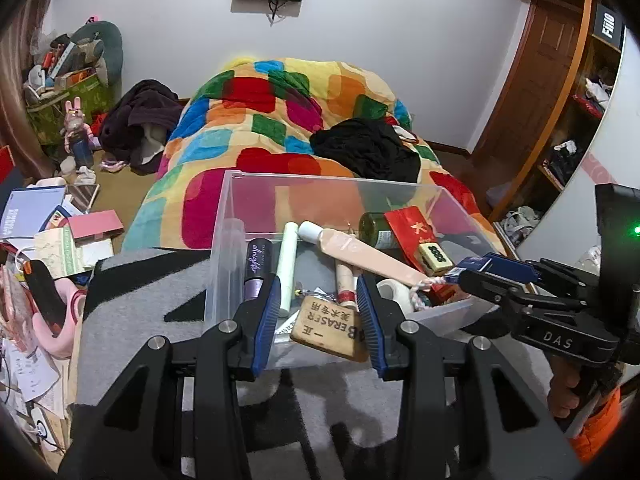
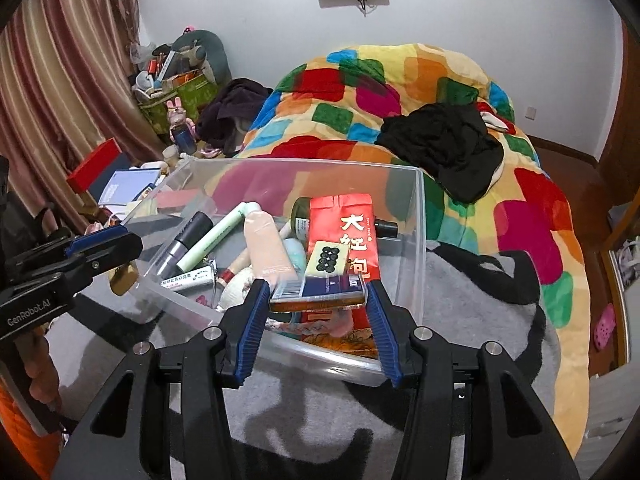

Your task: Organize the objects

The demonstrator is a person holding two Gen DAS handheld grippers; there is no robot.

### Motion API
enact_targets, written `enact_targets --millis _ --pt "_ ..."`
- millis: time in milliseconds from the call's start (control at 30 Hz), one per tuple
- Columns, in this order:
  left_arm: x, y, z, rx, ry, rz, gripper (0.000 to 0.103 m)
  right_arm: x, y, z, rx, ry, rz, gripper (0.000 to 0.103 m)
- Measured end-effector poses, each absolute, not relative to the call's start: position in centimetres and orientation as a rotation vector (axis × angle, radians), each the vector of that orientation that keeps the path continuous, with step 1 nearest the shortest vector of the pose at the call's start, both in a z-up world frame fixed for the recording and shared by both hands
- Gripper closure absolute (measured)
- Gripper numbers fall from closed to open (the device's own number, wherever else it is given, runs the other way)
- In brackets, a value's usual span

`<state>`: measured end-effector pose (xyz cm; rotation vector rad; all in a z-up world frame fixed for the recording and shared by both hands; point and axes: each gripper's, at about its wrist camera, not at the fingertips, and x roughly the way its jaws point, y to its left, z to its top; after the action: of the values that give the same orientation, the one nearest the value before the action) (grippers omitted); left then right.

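Left gripper: fingers part-open, clamped on a worn tan rectangular eraser, over the near wall of the clear plastic bin.

Right gripper: fingers part-open either side of a flat navy barcoded packet; pad contact not discernible.

Beyond the fingertips, inside bin: tubes, red tea packet, mahjong tile.

Judged well advanced; two items outstanding.

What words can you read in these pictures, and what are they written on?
"ERASER": tan eraser held in the left gripper.
"all nighter": dark purple tube.
"大红袍": red packet.
"DAS": right gripper's body.
"GenRobot.AI": left gripper's body.
"FiiO": black box on the shelf.
Too blurred to read: blue card, white tube.
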<state>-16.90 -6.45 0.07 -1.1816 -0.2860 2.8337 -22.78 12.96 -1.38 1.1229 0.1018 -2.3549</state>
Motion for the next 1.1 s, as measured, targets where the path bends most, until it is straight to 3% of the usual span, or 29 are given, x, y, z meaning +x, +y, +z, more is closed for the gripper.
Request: enact_targets --millis 300,533,767,833,1100 --pt "-15.7 -6.8 2.0 -1.110 -0.304 2.850 0.062 -21.9 13.0 -0.4 1.101 0.093 -2.321 0.048" --pt "-14.0 -6.6 2.6 -1.074 -0.260 2.854 0.049 -20.4 13.3 0.9 1.038 0.096 -2.323 0.038" --pt "-12.3 -4.5 -0.2 -1.154 -0.078 2.755 0.049 -19.6 13.3 0.9 1.029 0.108 -2.309 0.037" --pt "-12.7 -3.8 -0.9 -1.184 -0.027 2.735 0.055 -19.5 13.1 0.7 1.036 0.111 -2.302 0.037" --pt "-14.7 -3.6 0.7 -1.121 -0.101 2.752 0.058 -18.9 13.1 0.3 1.044 0.130 -2.283 0.037"
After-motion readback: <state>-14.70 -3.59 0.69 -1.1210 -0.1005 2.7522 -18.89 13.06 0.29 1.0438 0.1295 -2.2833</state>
